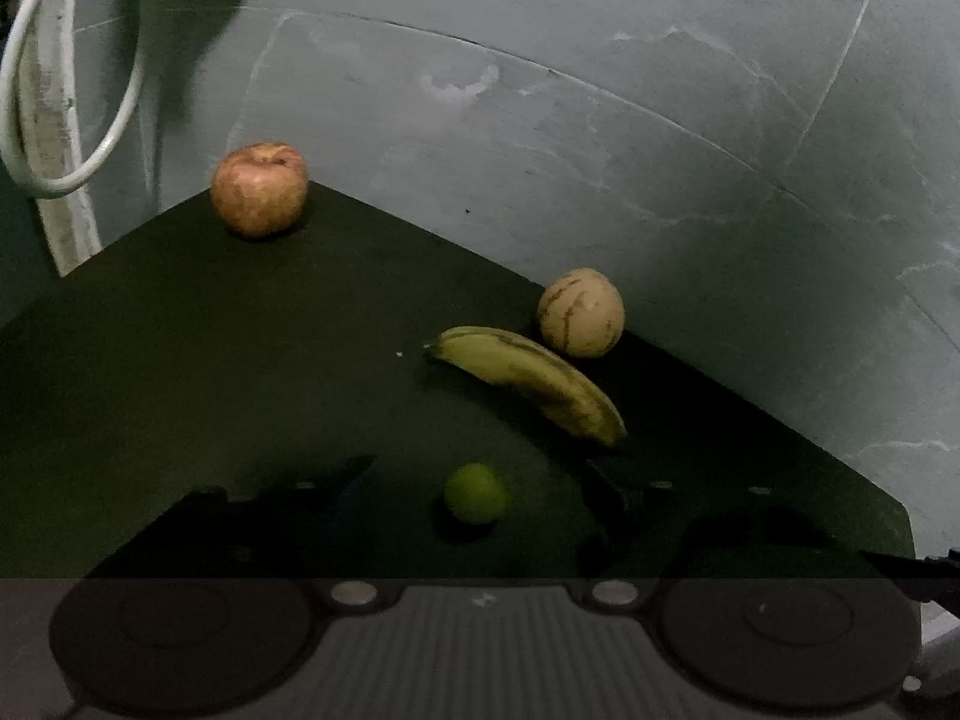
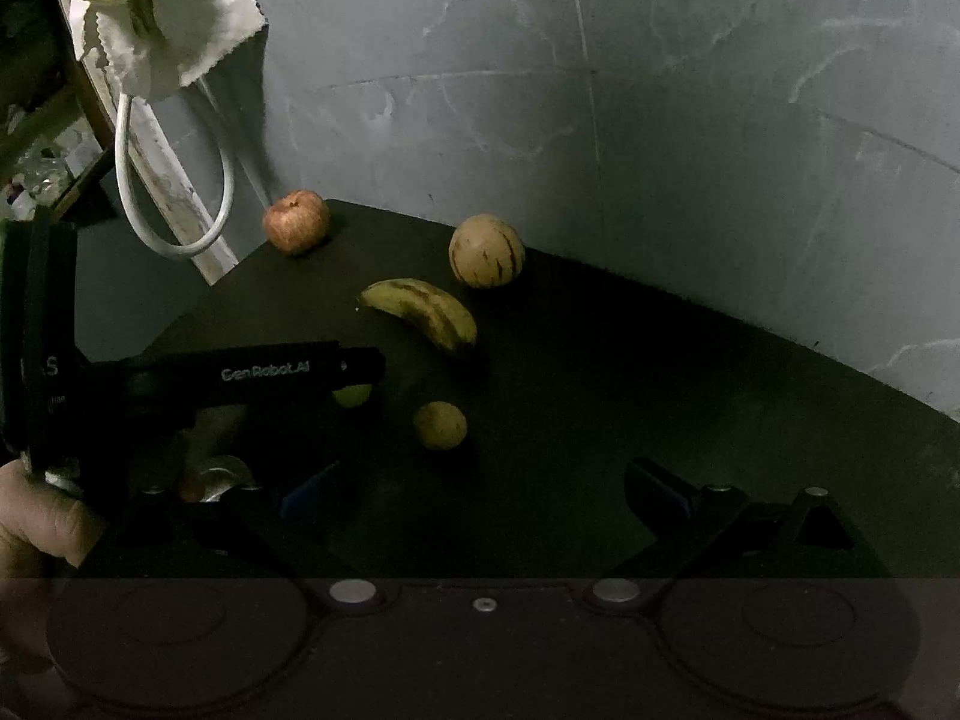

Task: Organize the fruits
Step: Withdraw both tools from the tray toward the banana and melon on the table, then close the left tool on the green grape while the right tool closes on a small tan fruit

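While both grippers are hovering over the dark table [image 1: 210, 360]:
Left gripper [image 1: 480, 480]: jaws spread, flanking the lime [image 1: 477, 492], nearer hand.
Right gripper [image 2: 480, 492]: jaws spread, holding nothing.
Lime: sitting near the table's front edge.

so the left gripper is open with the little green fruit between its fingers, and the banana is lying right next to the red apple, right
Not quite. The left gripper is open around the little green fruit, but the banana lies beside the striped round fruit, not the red apple. The apple sits apart at the far corner of the black table, as the left wrist view shows.
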Demonstrator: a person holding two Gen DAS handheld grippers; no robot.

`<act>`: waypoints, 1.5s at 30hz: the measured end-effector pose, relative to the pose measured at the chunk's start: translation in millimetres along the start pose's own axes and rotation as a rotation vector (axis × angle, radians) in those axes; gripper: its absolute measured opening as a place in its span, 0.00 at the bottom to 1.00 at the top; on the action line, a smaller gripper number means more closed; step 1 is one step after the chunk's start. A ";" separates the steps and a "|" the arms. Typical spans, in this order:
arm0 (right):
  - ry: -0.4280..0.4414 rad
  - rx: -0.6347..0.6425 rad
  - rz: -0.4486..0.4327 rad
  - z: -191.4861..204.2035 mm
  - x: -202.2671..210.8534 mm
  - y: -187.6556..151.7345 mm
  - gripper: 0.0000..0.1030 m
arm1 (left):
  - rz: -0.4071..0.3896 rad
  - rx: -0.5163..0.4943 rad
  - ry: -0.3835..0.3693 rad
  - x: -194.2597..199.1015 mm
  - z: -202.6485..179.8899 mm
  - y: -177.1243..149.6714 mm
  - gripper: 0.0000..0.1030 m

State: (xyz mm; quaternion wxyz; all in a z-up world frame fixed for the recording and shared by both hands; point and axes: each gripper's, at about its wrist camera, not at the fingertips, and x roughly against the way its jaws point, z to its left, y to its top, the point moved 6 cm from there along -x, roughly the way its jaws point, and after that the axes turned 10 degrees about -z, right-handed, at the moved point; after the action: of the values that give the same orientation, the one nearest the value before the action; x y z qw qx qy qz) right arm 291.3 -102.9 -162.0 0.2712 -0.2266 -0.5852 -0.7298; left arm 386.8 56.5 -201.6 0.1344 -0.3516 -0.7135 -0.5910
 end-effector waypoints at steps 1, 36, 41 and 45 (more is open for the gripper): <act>0.001 -0.001 0.002 0.1 -1.7 -0.4 0.97 | 0.002 -0.001 -0.004 -1.2 -0.4 0.3 0.68; 0.058 0.113 0.033 12.0 -47.2 -3.8 0.91 | 0.022 -0.030 -0.016 -11.2 6.6 -8.5 0.26; 0.059 0.110 0.034 10.1 -47.4 -5.0 0.91 | 0.023 -0.020 -0.008 -5.3 9.1 -8.6 0.35; 0.063 0.109 0.034 9.7 -47.2 -5.4 0.91 | 0.015 -0.024 -0.009 -0.1 8.2 -9.0 0.46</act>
State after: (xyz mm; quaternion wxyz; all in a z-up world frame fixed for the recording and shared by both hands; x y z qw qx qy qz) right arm 323.2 -86.4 -194.5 0.3137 -0.1985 -0.6114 -0.6989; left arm 382.8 63.7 -210.6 0.1314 -0.3613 -0.7042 -0.5969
